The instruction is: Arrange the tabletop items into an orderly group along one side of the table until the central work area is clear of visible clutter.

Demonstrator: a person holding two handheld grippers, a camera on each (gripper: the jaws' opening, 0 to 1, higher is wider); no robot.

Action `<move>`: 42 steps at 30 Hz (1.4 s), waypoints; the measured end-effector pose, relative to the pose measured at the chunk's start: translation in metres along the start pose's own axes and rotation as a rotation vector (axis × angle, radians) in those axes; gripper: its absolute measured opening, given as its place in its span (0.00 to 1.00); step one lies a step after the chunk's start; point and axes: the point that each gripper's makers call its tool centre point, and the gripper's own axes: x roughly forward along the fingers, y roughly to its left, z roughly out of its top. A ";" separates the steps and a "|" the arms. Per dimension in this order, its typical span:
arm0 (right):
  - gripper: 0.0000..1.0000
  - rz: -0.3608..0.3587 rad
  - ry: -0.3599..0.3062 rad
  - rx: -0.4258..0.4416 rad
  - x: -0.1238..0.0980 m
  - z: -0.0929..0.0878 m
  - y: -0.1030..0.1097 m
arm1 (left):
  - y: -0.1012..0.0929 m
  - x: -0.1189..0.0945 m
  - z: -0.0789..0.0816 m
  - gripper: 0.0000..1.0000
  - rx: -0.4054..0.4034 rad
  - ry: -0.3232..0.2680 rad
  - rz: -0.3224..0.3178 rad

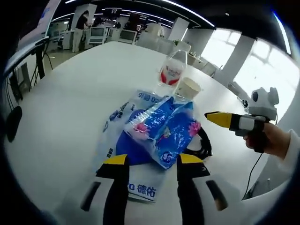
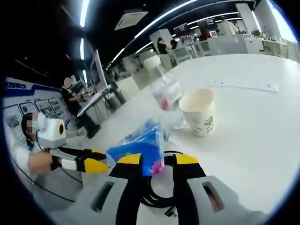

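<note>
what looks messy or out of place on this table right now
The blue snack packets lie heaped askew on a flat printed plastic bag, half covering a coiled black cable. The water bottle and paper cup stand upright; nothing looks spilled or damaged.

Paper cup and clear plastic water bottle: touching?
Cannot tell. In the right gripper view the white paper cup overlaps the clear plastic bottle behind it; the left gripper view shows them adjacent, with no plain gap or contact.

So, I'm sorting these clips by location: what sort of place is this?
Probably an open-plan office or lab: a big white table, desks with monitors behind it, strip ceiling lights and poster boards along one wall.
</note>
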 end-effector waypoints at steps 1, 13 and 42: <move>0.11 0.013 0.009 -0.002 0.002 -0.004 0.001 | 0.001 0.002 -0.004 0.31 -0.015 0.026 0.008; 0.00 0.095 0.073 0.030 0.018 -0.010 -0.009 | 0.009 0.007 -0.006 0.00 -0.082 -0.056 0.140; 0.00 0.075 0.097 0.119 -0.050 -0.023 0.006 | -0.046 -0.012 0.005 0.00 -0.119 -0.096 0.054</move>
